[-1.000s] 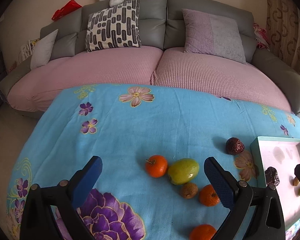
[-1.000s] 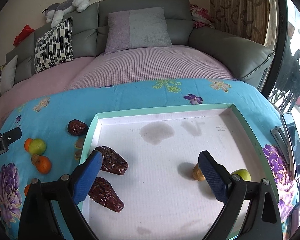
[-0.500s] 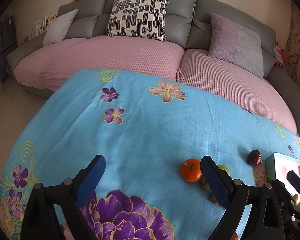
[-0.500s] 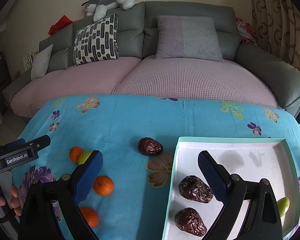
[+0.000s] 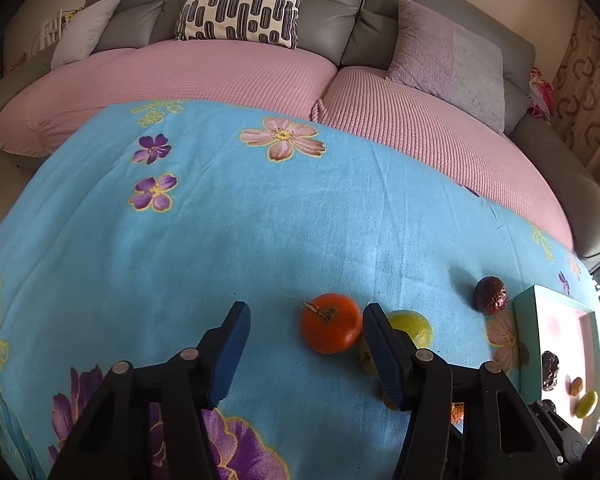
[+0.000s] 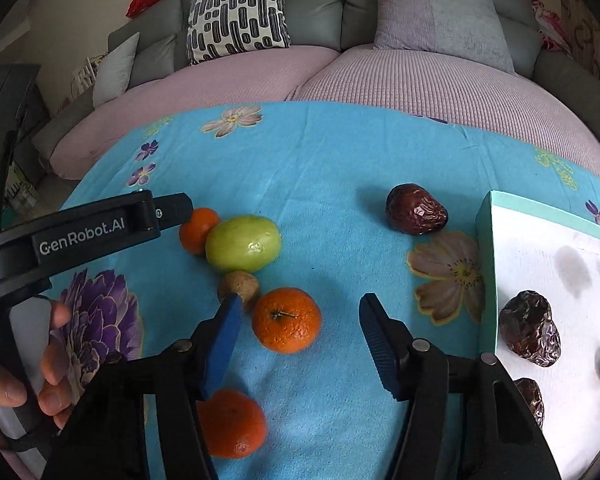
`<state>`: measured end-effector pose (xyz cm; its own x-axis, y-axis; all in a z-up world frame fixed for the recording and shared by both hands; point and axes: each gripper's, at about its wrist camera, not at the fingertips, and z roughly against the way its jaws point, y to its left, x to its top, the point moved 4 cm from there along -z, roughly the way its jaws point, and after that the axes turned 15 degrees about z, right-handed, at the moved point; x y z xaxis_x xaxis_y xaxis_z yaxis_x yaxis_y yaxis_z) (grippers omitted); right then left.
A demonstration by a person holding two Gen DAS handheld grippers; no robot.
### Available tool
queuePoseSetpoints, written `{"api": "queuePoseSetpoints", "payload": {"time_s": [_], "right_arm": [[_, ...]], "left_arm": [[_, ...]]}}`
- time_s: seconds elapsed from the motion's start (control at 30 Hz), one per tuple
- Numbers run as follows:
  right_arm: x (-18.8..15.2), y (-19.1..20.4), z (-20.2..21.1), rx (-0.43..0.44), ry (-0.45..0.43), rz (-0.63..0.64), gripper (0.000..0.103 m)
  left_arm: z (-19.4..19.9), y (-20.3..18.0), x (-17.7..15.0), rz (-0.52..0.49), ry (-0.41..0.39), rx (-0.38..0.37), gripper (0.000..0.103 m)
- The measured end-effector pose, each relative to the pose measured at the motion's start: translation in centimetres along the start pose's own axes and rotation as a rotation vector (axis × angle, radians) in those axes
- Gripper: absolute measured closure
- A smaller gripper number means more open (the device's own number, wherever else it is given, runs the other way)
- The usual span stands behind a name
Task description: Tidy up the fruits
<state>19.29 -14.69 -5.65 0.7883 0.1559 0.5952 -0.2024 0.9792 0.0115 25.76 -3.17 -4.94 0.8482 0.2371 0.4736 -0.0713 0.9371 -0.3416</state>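
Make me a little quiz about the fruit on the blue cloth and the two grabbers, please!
1. True or false: the dark date on the cloth lies inside the tray.
2. Which fruit sits between the open fingers of the right gripper? A) the green fruit B) an orange mandarin C) a banana
3. Fill in: the left gripper is open and holds ____.

Key
1. False; it lies on the blue cloth, apart from the tray.
2. B
3. Nothing; a stemmed mandarin sits just ahead between its fingers.
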Motion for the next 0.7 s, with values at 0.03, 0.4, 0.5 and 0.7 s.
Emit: {"api": "queuePoseSetpoints", "payload": {"time_s": [0.03,0.4,0.5,0.7], "right_arm": [[-0.2,0.0,0.0,0.009,0.003,0.0,0.046],[-0.4,0.0,0.1,0.054,-0.01,-0.004,0.065],[-0.3,-0.3,0.7,0.059,-0.023,-0.014,0.065],[-0.2,-1.0,1.7,0.053,-0.049,-0.03,0.065]], "left_arm": [[-0.2,-0.1,-0.1,0.001,0.005,-0.001,0.05],[0.3,-0.5,-0.1,0.029,-0.002,-0.063,0.087],[0.9,-0.6,0.1,0.033,-0.016,-0.073,0.098],[0.2,-0.1,0.2,0.062,-0.001,-0.068,0.096]]}}
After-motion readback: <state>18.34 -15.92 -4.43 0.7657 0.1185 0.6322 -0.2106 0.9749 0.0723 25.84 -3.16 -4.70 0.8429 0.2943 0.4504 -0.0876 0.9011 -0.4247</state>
